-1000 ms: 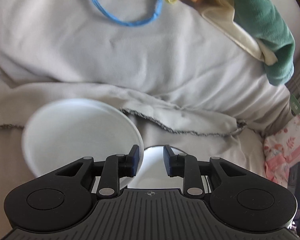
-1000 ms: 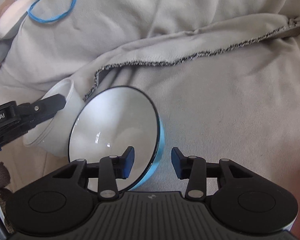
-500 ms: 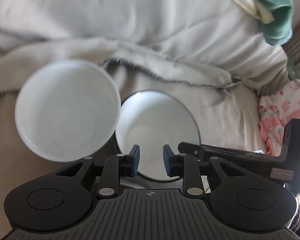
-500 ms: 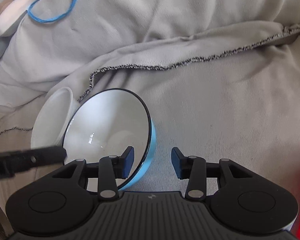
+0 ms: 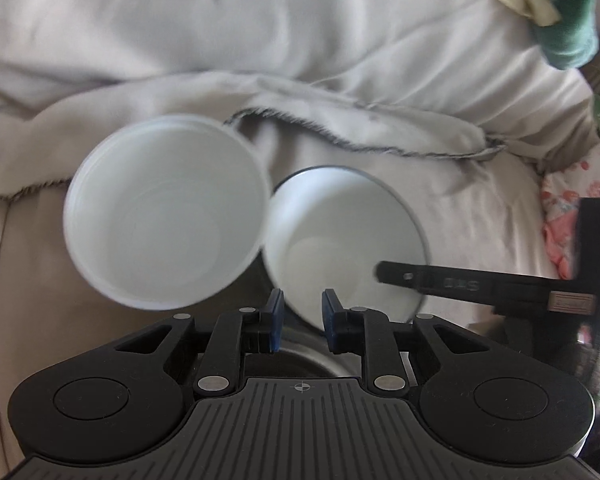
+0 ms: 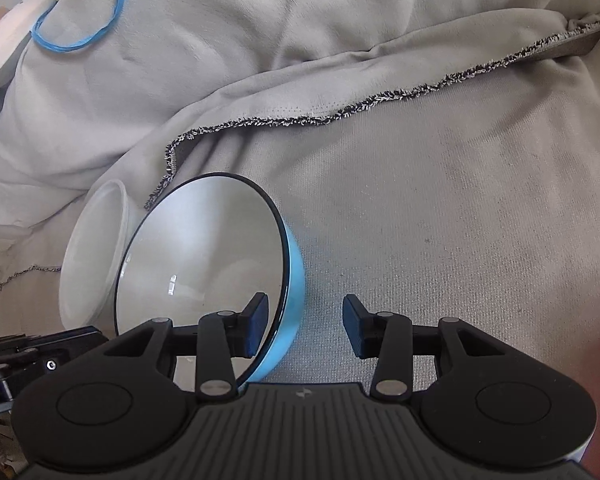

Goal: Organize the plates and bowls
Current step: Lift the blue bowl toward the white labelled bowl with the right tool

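A plain white bowl (image 5: 164, 212) rests on the beige blanket, touching a blue bowl with a white inside and dark rim (image 5: 344, 240). In the right wrist view the blue bowl (image 6: 204, 264) stands tilted on its side against the white bowl (image 6: 92, 256). My left gripper (image 5: 302, 320) hovers open and empty just in front of the blue bowl's near rim. My right gripper (image 6: 304, 322) is open, its left finger (image 6: 256, 324) inside the blue bowl's rim and the right finger outside it. The right gripper's finger also shows in the left wrist view (image 5: 440, 278).
A rumpled grey blanket with a dark fringed hem (image 6: 340, 110) covers the surface. A blue band (image 6: 80, 28) lies at the far left. A green cloth (image 5: 560, 20) and a pink floral fabric (image 5: 564, 208) lie at the right.
The left gripper has pulled back and up, so both bowls now show in full. The right gripper moved a little closer to the blue bowl's rim. The bowls stayed put.
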